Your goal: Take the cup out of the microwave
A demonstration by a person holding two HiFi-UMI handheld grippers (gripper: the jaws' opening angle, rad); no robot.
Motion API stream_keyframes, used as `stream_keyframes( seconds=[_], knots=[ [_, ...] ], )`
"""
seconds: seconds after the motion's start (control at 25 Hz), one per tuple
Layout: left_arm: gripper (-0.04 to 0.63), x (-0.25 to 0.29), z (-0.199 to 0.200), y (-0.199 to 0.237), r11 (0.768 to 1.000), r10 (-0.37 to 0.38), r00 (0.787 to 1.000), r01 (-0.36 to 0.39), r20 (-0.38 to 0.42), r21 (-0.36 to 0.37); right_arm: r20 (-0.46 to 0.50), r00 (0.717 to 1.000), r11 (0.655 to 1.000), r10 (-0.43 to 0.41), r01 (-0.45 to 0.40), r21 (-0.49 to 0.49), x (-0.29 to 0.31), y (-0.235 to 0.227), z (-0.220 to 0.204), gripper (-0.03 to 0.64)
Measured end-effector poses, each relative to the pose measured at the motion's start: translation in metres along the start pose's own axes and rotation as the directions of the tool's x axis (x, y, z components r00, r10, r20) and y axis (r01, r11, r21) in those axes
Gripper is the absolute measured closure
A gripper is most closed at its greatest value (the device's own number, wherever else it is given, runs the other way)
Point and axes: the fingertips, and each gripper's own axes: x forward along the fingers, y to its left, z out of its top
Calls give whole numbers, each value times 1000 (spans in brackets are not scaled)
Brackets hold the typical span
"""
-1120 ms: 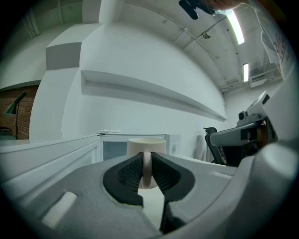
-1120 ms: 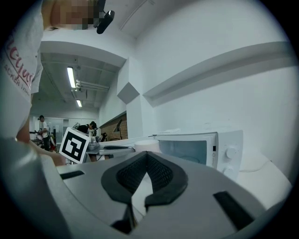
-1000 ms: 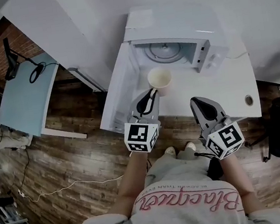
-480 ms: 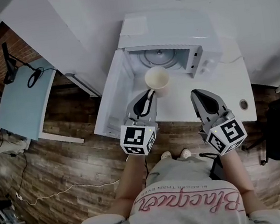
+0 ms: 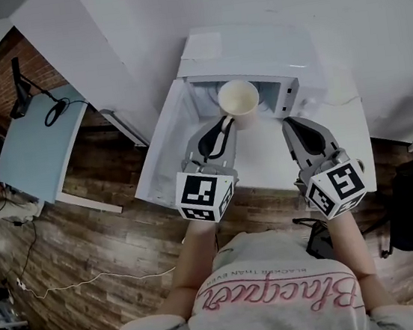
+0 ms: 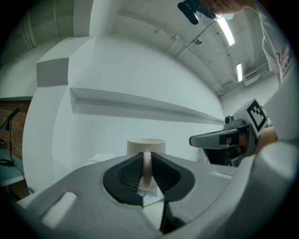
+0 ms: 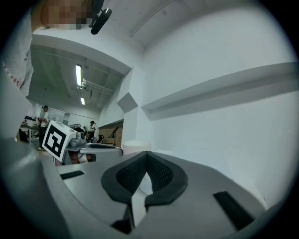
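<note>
Before the open microwave, on the white bench: item one, a pale cup, upright and carried in the air in front of the cavity mouth. Open wall rather than oven interior shows behind it in the left gripper view, so it is judged already outside. Item two, left gripper, jaws closed on the cup's handle, which runs as a thin vertical strip between the dark ribbed pads with the cup body beyond the tips. Item three, right gripper, jaws drawn together with nothing between them, carried level beside the cup on the right and not touching it. Item four, microwave door, swung wide to the left. Handling note, as a judgement: a hold on the handle alone lets the body swing or tip, so the cup is best carried slowly with its rim level. It should be drawn toward the person, clear of the door and housing, lowered onto bare bench, and released only once the base sits flat.
</note>
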Motion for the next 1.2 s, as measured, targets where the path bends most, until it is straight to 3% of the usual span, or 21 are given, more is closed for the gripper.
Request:
stream_keyframes(
  seconds=[0.24, 0.48, 1.2],
  knots=[
    [545, 17, 19, -4, 1000, 13, 1000, -13, 11, 25, -20, 1000, 999, 13, -14, -39, 9, -4, 8, 606],
    [545, 28, 31, -6, 1000, 3, 1000, -4, 21, 20, -15, 999, 999, -33, 33, -16, 13, -20, 14, 606],
    [545, 42, 46, -31, 998, -56, 997, 56, 44, 18, 7, 998, 998, -65, 65, -14, 5, -35, 20, 606]
  ],
)
